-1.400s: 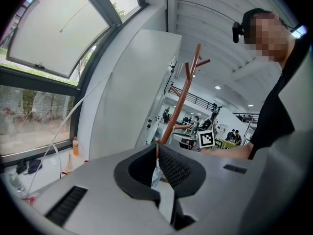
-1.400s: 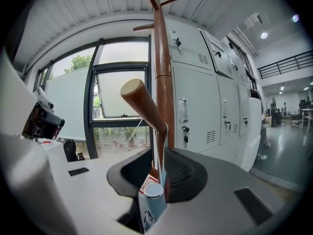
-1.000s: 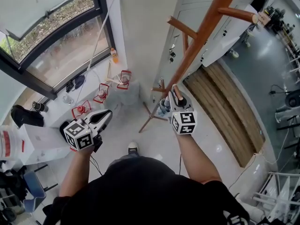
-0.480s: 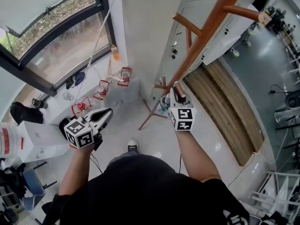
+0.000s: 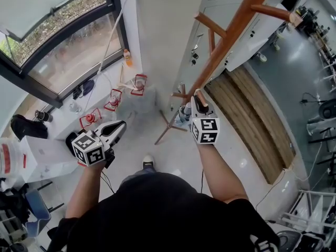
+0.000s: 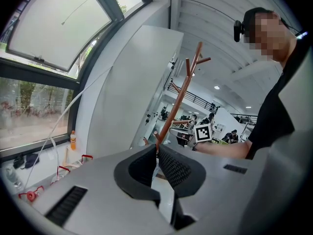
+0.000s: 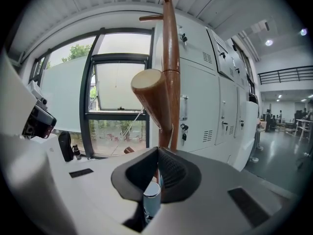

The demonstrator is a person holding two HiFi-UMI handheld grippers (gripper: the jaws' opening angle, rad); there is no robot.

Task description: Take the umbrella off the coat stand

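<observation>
The brown wooden coat stand (image 5: 226, 35) rises at upper right, and its pole (image 7: 170, 58) and a lower peg (image 7: 151, 97) loom just past my right gripper. The folded umbrella (image 5: 184, 113), silvery blue, hangs at the stand's lower pegs. Its round end (image 7: 151, 196) sits between my right jaws. My right gripper (image 5: 197, 96) (image 7: 157, 153) is closing the last bit, tips together on the umbrella, and the exact part pinched is hidden. My left gripper (image 5: 119, 126) (image 6: 156, 148) hangs shut and empty at the left, well apart from the stand (image 6: 181, 97).
A large window with a white sill runs along the left, bearing red wire items (image 5: 113, 104) and an orange bottle (image 5: 126, 60). Grey lockers (image 5: 210, 4) stand behind the coat stand. A wooden floor strip (image 5: 252, 114) lies to the right. My shoe (image 5: 149, 165) shows below.
My right gripper's jaws have gone from open to shut around the umbrella at the stand. The left gripper has stayed where it was.
</observation>
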